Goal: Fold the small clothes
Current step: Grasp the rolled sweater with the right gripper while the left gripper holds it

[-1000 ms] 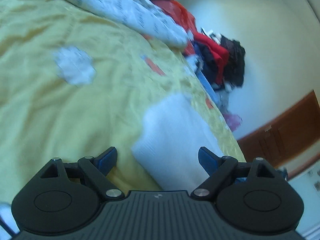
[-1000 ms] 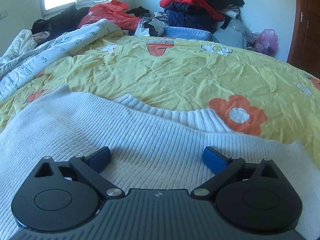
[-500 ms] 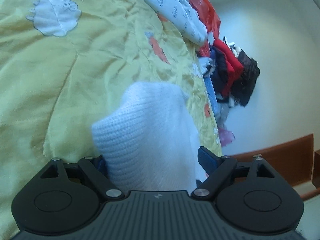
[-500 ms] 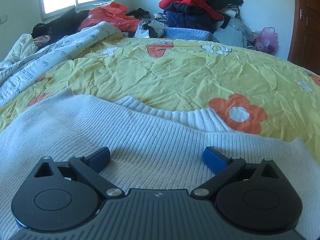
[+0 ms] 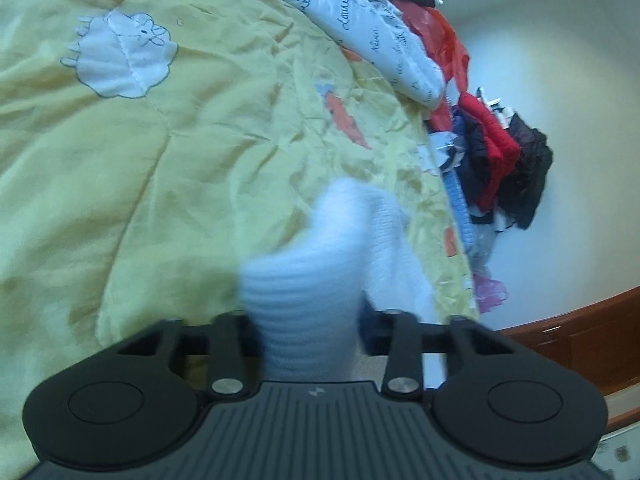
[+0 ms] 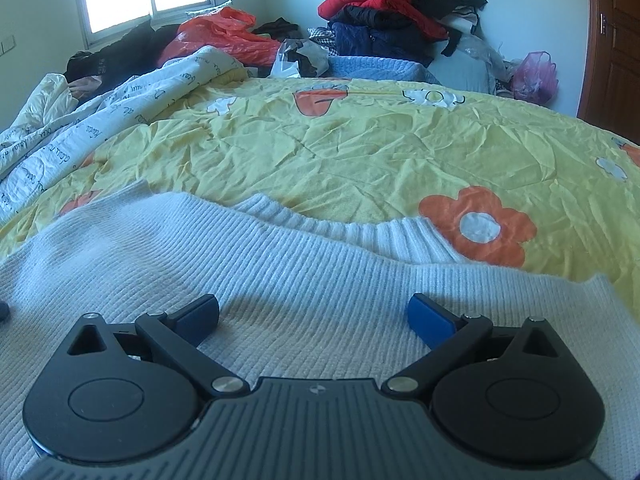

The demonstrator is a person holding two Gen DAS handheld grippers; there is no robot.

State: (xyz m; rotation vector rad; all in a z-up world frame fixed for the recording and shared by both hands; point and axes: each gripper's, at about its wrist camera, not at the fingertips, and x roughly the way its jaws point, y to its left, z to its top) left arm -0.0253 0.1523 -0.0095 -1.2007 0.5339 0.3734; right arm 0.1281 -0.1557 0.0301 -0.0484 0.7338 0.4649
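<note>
White knit sweater lies spread on yellow bedspread, under and ahead of right gripper, jaws wide apart, holding nothing. Left gripper jaws clamp bunched sweater edge, lifted off bedspread. Fold judged barely begun; body flat, unfolded. Containers: pink plastic bag far ahead, contents unclear.

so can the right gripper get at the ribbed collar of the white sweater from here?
Probably yes. The right gripper is open over the white sweater; its ribbed collar lies just ahead, uncovered.
</note>
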